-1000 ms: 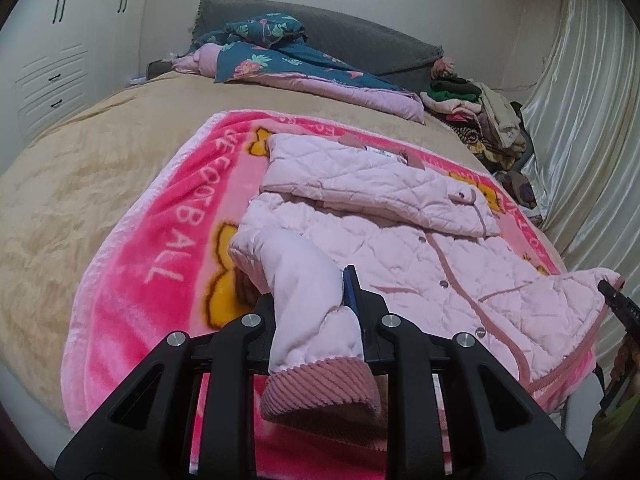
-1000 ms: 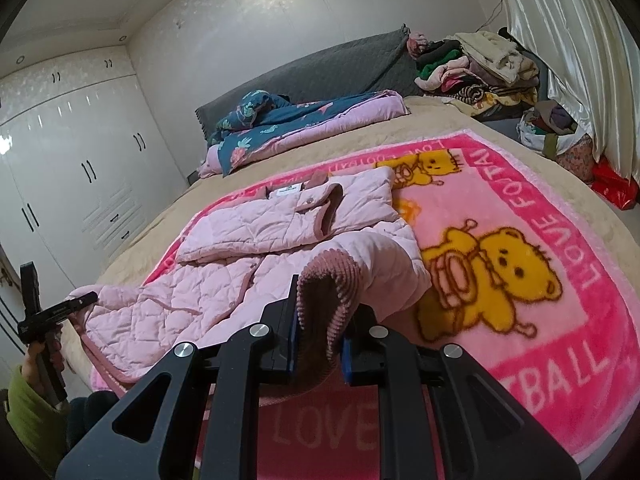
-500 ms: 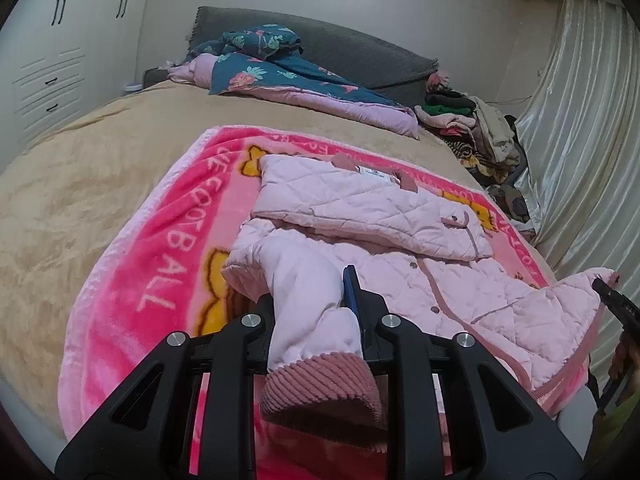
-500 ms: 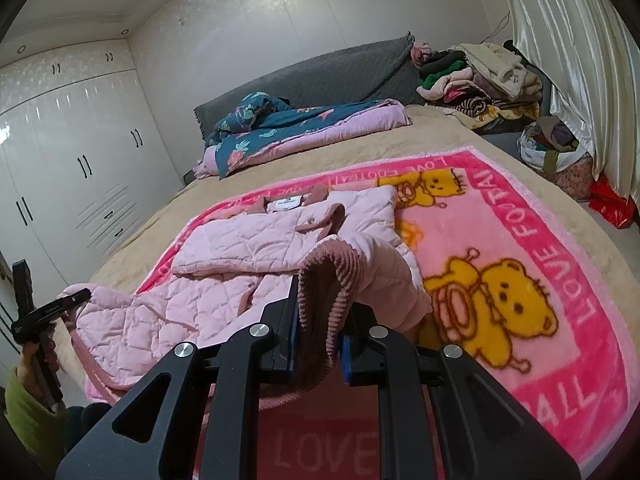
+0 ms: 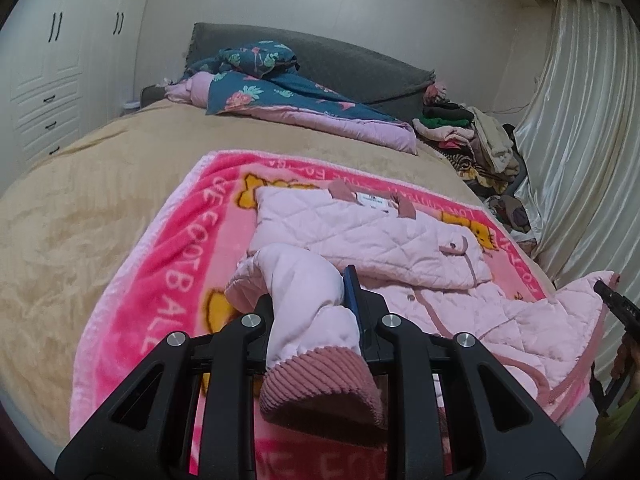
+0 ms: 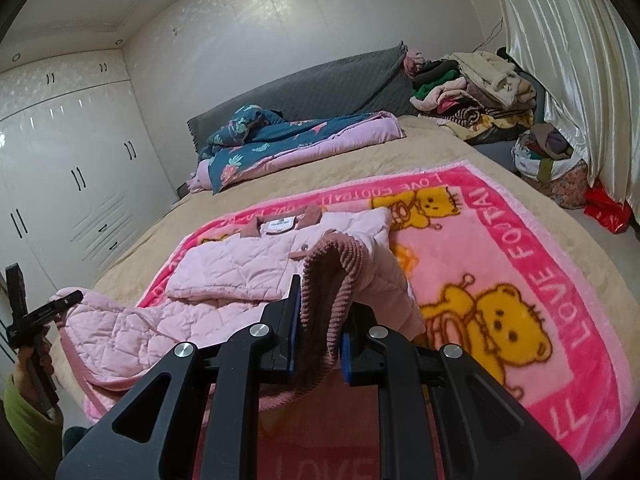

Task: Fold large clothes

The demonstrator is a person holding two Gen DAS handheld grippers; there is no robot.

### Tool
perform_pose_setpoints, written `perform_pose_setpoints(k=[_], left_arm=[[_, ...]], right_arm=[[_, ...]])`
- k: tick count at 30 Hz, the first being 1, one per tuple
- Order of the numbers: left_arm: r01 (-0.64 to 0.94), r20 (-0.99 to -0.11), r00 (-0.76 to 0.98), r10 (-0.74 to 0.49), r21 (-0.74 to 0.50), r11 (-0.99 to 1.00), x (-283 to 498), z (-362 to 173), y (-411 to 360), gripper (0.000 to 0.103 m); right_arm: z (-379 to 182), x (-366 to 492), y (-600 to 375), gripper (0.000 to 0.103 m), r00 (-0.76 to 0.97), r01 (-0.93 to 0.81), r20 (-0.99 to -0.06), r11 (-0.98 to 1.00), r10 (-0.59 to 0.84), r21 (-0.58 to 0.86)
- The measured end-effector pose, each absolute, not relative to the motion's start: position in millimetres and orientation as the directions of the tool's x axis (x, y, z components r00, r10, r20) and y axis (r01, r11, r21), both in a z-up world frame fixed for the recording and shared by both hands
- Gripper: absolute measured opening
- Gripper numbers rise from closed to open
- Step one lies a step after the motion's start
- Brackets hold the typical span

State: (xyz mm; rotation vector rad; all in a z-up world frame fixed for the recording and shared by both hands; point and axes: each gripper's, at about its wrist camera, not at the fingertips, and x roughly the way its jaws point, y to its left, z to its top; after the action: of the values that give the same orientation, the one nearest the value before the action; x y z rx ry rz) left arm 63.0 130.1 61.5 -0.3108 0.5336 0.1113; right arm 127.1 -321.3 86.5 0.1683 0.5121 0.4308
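1. The left hand-held gripper (image 5: pixel 312 312) pinches a pale pink sleeve just above its ribbed corduroy cuff (image 5: pixel 320 384), which droops toward the camera at the bottom centre of the left wrist frame.
2. The right hand-held gripper (image 6: pixel 318 332) is pressed onto the other ribbed cuff (image 6: pixel 332 276), which arches up out of its blue pads at the centre of the right wrist frame.
3. Both sleeves belong to the quilted pink jacket (image 5: pixel 372 236), which lies mid-frame on the pink bear blanket (image 6: pixel 500 264). Its collar faces the far end and one panel is already folded across the chest.
4. The blanket sits on the tan bed (image 5: pixel 100 208).
5. Step in hand, as I judge it: carrying the sleeves in over the body.
6. The next move calls for laying each sleeve flat across the quilted front and letting go only once the cuffs rest inside the jacket's outline.
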Motion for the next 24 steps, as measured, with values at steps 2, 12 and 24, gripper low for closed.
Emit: perform_pose_setpoints(k=[2, 12, 24], left_arm=[[-0.184, -0.512, 0.859, 0.027, -0.258, 0.949, 69.2, 66.2, 130.2, 0.015], [-0.198, -0.492, 0.869, 0.051, -0.251, 0.947, 95.9, 84.7, 137.9, 0.015], [-0.224, -0.474, 0.876, 0.086, -0.244, 0.943, 124.8, 99.2, 145.5, 0.016]], right_arm=[[90.2, 131.3, -320.2, 0.014, 0.788, -0.355, -0.435, 0.899, 0.435, 0.257], [99.8, 153.5, -322.5, 0.014, 0.81, -0.333, -0.41, 0.905, 0.418, 0.265], [106.1, 183.7, -326.0, 0.014, 0.833, -0.315, -0.376, 0.907, 0.406, 0.28]])
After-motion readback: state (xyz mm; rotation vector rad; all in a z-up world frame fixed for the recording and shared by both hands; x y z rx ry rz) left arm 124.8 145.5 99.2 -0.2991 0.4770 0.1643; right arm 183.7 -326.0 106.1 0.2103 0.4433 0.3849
